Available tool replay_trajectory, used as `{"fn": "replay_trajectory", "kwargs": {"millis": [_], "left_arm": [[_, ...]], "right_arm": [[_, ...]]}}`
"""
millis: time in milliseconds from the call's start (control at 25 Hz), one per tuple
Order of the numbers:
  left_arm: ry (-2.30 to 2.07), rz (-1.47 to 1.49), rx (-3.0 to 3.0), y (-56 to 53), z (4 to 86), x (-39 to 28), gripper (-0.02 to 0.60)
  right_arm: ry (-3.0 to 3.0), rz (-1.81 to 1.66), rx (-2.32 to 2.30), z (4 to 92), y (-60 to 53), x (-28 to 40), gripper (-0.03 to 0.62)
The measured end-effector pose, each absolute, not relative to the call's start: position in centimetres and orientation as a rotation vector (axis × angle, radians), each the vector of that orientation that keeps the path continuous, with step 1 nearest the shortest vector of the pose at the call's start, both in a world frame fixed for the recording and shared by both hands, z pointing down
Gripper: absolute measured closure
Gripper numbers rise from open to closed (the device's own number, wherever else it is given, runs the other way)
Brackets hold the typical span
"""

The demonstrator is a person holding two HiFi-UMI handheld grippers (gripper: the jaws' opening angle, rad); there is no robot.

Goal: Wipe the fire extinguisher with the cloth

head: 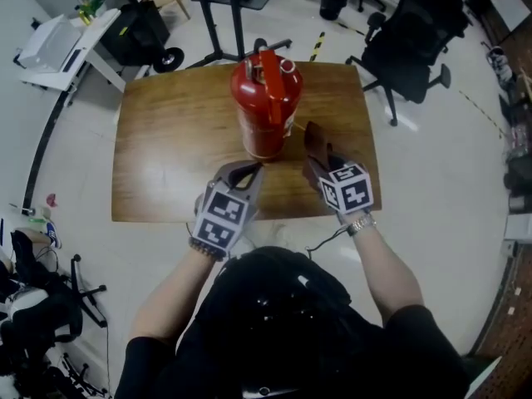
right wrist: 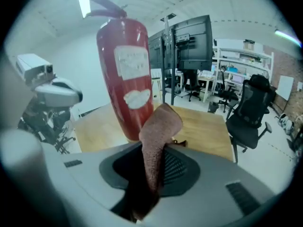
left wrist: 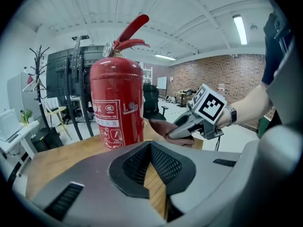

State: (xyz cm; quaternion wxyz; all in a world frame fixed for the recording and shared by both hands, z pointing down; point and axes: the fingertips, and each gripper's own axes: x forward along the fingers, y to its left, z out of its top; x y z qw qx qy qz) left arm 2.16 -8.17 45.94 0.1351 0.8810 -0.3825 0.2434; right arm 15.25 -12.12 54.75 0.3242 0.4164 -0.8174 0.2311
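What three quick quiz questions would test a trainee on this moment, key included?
1. True or false: the fire extinguisher stands upright on the table.
2. The cloth is held by: A a bare hand; B the right gripper; C nothing.
3. Fill in: the left gripper's jaws are ____, with nothing between them.
Key: 1 true; 2 B; 3 shut.
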Motion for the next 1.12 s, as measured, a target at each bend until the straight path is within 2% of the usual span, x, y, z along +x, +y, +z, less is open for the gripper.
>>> {"fn": "replay_trajectory", "kwargs": {"millis": [600,840,1120], "left_arm": [[-1.021,0.651,2.711,-7.2,41.8,-0.3,0.581],[-1.081,0.628,2.703,-7.6,40.7,-0.4,0.581],[-1.236,0.606,2.609,-9.3,40.7,0.2,0.581]], "right_arm": [[-2.478,0.378,1.396,32.9,-13.7,12.1,0.471],[-2.59,0.367,1.304,29.2,-15.9,10.2,0.471],[-2.702,0.389,1.098,28.9,-18.4,8.6,0.47]]}}
